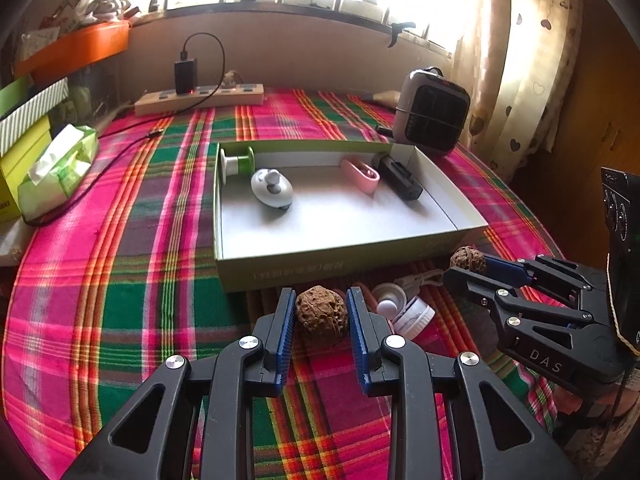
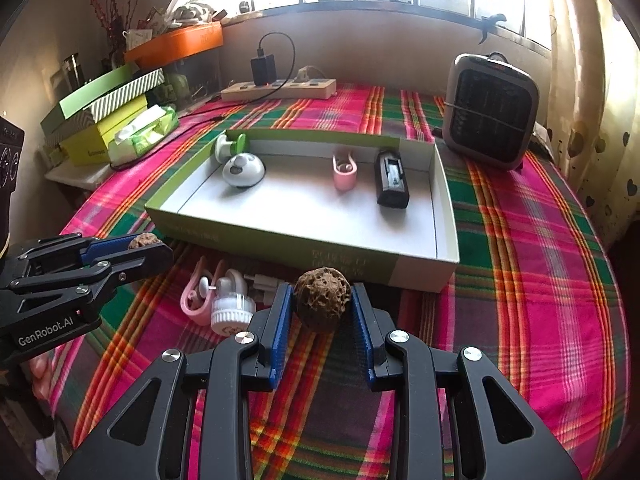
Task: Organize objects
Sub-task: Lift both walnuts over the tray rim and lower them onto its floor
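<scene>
In the left wrist view, my left gripper (image 1: 321, 300) is shut on a brown wrinkled walnut (image 1: 321, 314) just above the plaid cloth, in front of the green-and-white box (image 1: 280, 268). My right gripper (image 2: 321, 292) is shut on a second walnut (image 2: 323, 298), also short of the box's front wall (image 2: 280, 244). Each gripper shows in the other's view: the right one (image 1: 460, 268) and the left one (image 2: 154, 246). Inside the box lie a green spool (image 1: 236, 162), a white round gadget (image 1: 272, 190), a pink clip (image 1: 360, 174) and a black block (image 1: 400, 178).
Between the grippers, a white capped piece (image 2: 232, 308), a pink clip (image 2: 192, 300) and a white plug (image 2: 260, 280) lie on the cloth. A grey heater (image 2: 490, 116) stands at the back right, a power strip (image 2: 280, 88) at the back, and a tissue pack (image 2: 140, 136) and stacked boxes (image 2: 104, 108) at the left.
</scene>
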Demonstrator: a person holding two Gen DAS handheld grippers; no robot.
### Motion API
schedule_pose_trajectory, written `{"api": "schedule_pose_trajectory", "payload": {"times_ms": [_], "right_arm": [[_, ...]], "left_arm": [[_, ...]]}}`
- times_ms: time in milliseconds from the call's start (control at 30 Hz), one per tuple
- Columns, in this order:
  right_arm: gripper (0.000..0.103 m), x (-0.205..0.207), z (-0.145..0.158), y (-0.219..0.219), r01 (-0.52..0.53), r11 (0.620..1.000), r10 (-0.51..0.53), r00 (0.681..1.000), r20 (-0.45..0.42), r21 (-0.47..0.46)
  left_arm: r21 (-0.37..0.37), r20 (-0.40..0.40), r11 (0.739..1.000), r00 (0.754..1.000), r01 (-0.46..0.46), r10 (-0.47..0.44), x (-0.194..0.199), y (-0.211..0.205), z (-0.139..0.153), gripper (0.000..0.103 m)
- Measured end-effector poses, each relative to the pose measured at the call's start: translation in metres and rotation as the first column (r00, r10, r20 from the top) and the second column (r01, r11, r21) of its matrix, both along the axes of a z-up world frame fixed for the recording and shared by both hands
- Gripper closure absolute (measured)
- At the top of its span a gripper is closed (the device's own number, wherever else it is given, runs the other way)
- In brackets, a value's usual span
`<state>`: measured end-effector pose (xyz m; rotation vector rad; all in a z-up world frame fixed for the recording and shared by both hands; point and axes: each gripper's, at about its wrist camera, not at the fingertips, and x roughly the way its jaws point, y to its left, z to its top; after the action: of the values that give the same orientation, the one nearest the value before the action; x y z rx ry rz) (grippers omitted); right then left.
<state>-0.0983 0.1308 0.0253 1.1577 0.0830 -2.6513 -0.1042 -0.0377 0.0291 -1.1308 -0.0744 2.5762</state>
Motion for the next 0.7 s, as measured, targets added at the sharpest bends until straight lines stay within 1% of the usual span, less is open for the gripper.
{"api": "schedule_pose_trajectory", "payload": {"times_ms": [333, 700], "right_arm": [[0.073, -0.017, 0.013, -0.005, -0.030, 1.000, 0.030, 0.999, -0.020, -0.008], [0.073, -0.054, 0.023, -0.021, -0.077, 0.997, 0.077, 0.996, -0.033, 0.005]], "left_arm": [[0.003, -0.014, 1.000, 1.000, -0.006, 0.006, -0.011, 0.000, 0.008, 0.079], [-0.010, -0.023, 1.000, 0.999, -0.027, 0.027, -0.031, -0.002, 0.012, 0.079]]}}
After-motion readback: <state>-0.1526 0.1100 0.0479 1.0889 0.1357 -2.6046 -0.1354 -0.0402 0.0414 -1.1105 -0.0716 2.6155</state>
